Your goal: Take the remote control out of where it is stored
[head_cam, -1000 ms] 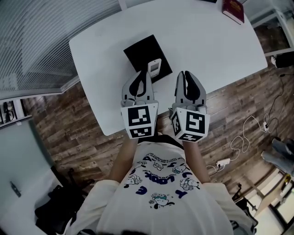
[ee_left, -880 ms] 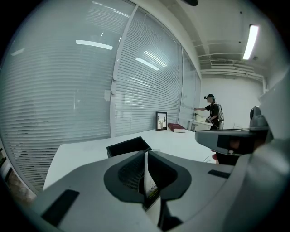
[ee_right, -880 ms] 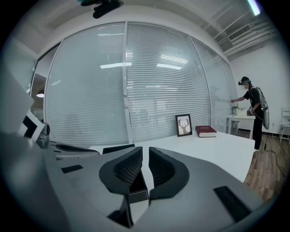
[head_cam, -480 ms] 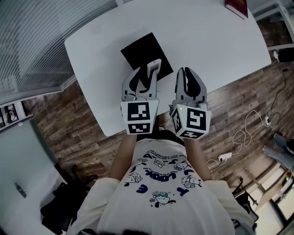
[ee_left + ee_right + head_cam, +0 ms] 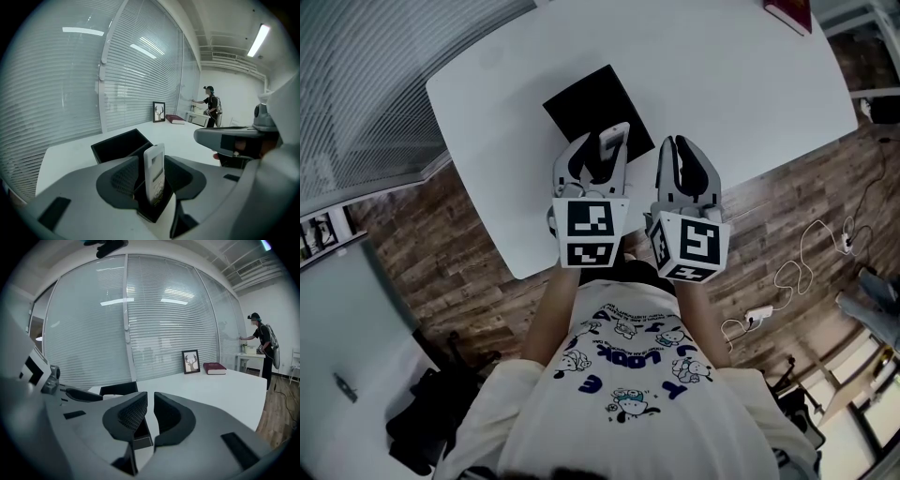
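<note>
- Remote control: it stands upright in the narrow compartment at the near end of the black box, its top half above the rim, display side turned towards your left gripper's camera
- Left gripper: its jaws are opening and stand wide apart, one on each side of the remote control; in the left gripper view a gap shows between each pad and the remote control, so you are not clamping it
- Right gripper: its jaws are drawn together with only a thin slit between the pads, and nothing sits in that slit; you hold it just beside the left gripper, to the right of the black box, above the near edge of the table
- Black box: it rests on the white table, turned at an angle to the table edge; a larger compartment lies beyond the one holding the remote control
- Table, far end: a red book lies flat and a framed picture of a deer stands upright just beside it, both well apart from the black box
- Surroundings: closed blinds run along the wall behind the table; a person stands far off at another table; the wood floor to your right carries a white cable
</note>
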